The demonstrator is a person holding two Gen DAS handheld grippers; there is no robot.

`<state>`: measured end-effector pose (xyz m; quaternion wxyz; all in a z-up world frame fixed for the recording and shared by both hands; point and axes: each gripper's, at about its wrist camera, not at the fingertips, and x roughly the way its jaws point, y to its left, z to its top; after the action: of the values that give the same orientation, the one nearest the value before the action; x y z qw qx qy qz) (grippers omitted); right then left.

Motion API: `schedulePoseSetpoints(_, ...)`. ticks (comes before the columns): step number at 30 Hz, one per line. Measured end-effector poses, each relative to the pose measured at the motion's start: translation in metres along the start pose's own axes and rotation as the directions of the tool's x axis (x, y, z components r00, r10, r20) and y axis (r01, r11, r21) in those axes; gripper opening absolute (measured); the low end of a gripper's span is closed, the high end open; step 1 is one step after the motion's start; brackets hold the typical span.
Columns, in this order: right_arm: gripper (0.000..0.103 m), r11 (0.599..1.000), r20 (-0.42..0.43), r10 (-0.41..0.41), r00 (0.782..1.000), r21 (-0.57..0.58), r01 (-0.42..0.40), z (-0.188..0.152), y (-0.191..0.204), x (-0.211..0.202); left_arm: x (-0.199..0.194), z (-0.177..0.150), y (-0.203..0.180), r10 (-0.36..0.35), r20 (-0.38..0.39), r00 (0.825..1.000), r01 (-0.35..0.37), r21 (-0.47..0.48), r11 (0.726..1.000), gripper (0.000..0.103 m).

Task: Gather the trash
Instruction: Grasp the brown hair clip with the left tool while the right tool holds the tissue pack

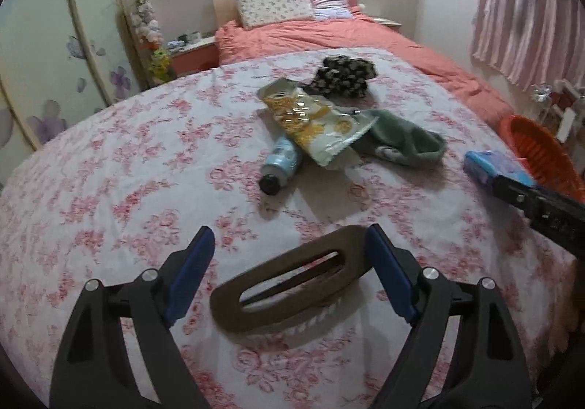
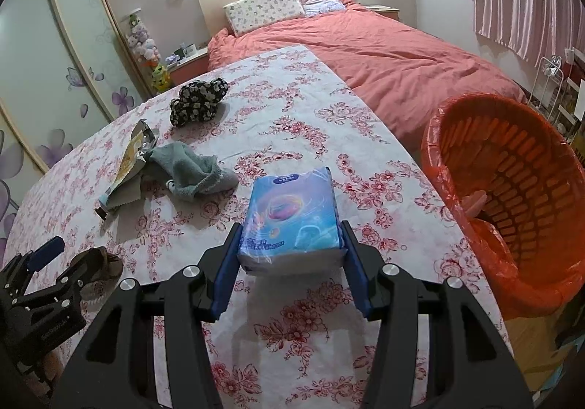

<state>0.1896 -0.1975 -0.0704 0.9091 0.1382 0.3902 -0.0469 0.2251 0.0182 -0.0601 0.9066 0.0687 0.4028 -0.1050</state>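
Right gripper [image 2: 290, 244] clamped on tissue pack [image 2: 292, 211]; left gripper [image 1: 290, 262] apart around brown clip [image 1: 292, 281].
Carry pack level over orange basket [image 2: 457, 167] before release.

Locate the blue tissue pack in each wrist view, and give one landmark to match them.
Left wrist view: the blue tissue pack sits at the right edge, in the right gripper, just left of the orange basket.
Right wrist view: the pack is centre, between the right gripper's fingers.
Shared landmark: the green sock beside the snack wrapper.
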Motion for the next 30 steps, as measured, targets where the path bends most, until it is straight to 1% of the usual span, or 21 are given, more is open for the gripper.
schedulePoseSetpoints(3, 0.052, 1.0, -0.002, 0.006, 1.0, 0.001, -0.006, 0.0, 0.0, 0.0, -0.008, -0.001, 0.009, -0.046, 0.019, 0.999, 0.046, -0.008, 0.999, 0.082)
schedulePoseSetpoints(5, 0.052, 1.0, -0.004, 0.007, 1.0, 0.0, -0.007, 0.0, 0.0, 0.001, -0.013, -0.002, 0.011, -0.077, 0.03, 0.997, 0.077, 0.018, 0.997, 0.082)
schedulePoseSetpoints(6, 0.052, 1.0, -0.005, 0.008, 1.0, -0.001, -0.008, -0.001, 0.001, 0.002, -0.015, -0.003, 0.011, -0.079, 0.032, 0.996, 0.078, 0.035, 0.996, 0.083)
schedulePoseSetpoints(10, 0.052, 1.0, -0.015, 0.011, 1.0, 0.0, -0.011, -0.001, -0.001, 0.004, -0.011, -0.011, -0.001, -0.076, 0.007, 0.997, 0.074, 0.127, 0.989, 0.083)
schedulePoseSetpoints(11, 0.052, 1.0, -0.016, 0.012, 1.0, 0.0, -0.012, -0.001, -0.002, 0.004, -0.009, -0.013, -0.004, -0.063, 0.002, 0.998, 0.062, 0.144, 0.988, 0.083)
schedulePoseSetpoints(13, 0.052, 1.0, -0.017, 0.012, 1.0, 0.0, -0.012, -0.001, -0.003, 0.004, -0.002, -0.013, -0.008, -0.031, -0.011, 0.999, 0.033, 0.158, 0.987, 0.083)
schedulePoseSetpoints(15, 0.052, 1.0, -0.017, 0.012, 1.0, 0.0, -0.012, -0.001, -0.003, 0.004, 0.007, -0.011, -0.009, -0.002, -0.025, 1.0, 0.005, 0.148, 0.989, 0.083)
schedulePoseSetpoints(17, 0.052, 1.0, -0.017, 0.012, 1.0, 0.0, -0.012, -0.001, -0.003, 0.004, 0.017, -0.006, -0.005, 0.028, -0.051, 0.998, -0.022, 0.107, 0.994, 0.081)
schedulePoseSetpoints(19, 0.052, 1.0, -0.017, 0.012, 1.0, -0.001, -0.012, -0.001, -0.003, 0.004, 0.023, -0.003, 0.003, 0.038, -0.073, 0.997, -0.034, 0.051, 0.998, 0.073)
schedulePoseSetpoints(22, 0.052, 1.0, -0.019, 0.012, 1.0, 0.0, -0.012, -0.001, -0.003, 0.005, 0.025, -0.001, 0.017, 0.052, -0.093, 0.994, -0.058, -0.052, 0.997, 0.072)
schedulePoseSetpoints(24, 0.052, 1.0, -0.024, 0.012, 1.0, 0.002, -0.012, -0.002, -0.003, 0.007, 0.024, -0.001, 0.026, 0.056, -0.102, 0.993, -0.067, -0.113, 0.991, 0.072)
schedulePoseSetpoints(27, 0.052, 1.0, -0.027, 0.009, 1.0, 0.002, -0.009, -0.001, -0.001, 0.01, 0.023, -0.001, 0.037, 0.055, -0.113, 0.992, -0.078, -0.209, 0.975, 0.072)
schedulePoseSetpoints(30, 0.053, 1.0, -0.03, 0.001, 1.0, -0.015, -0.001, 0.001, 0.002, 0.013, 0.022, -0.001, 0.041, 0.055, -0.116, 0.992, -0.084, -0.263, 0.961, 0.072)
